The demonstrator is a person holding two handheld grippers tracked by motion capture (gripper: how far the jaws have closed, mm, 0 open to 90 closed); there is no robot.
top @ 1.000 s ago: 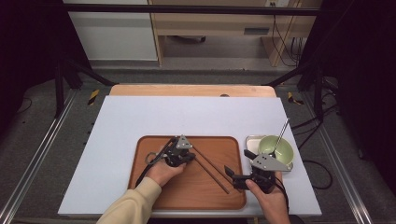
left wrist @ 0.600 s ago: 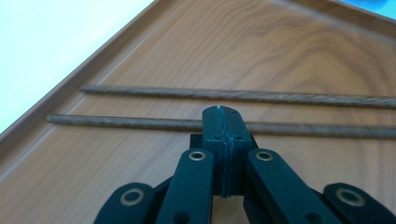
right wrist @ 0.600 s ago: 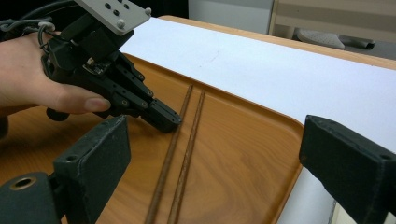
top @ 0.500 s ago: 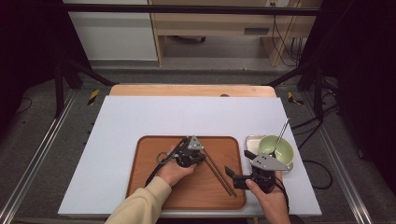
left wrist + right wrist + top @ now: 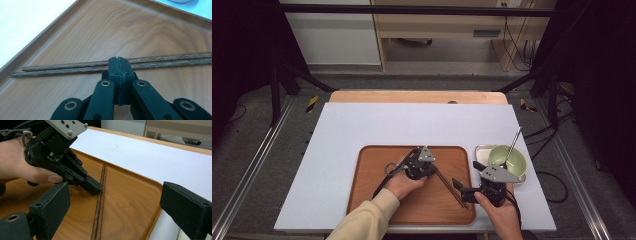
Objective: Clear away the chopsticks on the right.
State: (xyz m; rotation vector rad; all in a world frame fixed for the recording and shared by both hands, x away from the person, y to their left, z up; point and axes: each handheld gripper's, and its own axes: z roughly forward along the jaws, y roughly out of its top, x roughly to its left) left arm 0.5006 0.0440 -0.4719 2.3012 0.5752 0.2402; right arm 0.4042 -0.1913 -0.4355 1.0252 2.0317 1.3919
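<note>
Chopsticks (image 5: 75, 67), a dark wooden pair, lie side by side toward the right edge of our brown wooden tray (image 5: 362, 185). Our left gripper (image 5: 117, 62), jaws together, touches them. Our right gripper (image 5: 113, 202) waits apart nearby. Next, we judge, a nudge or a pickup.

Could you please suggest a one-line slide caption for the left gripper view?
Shut left gripper at a pair of wooden chopsticks lying side by side on the brown tray.
</note>
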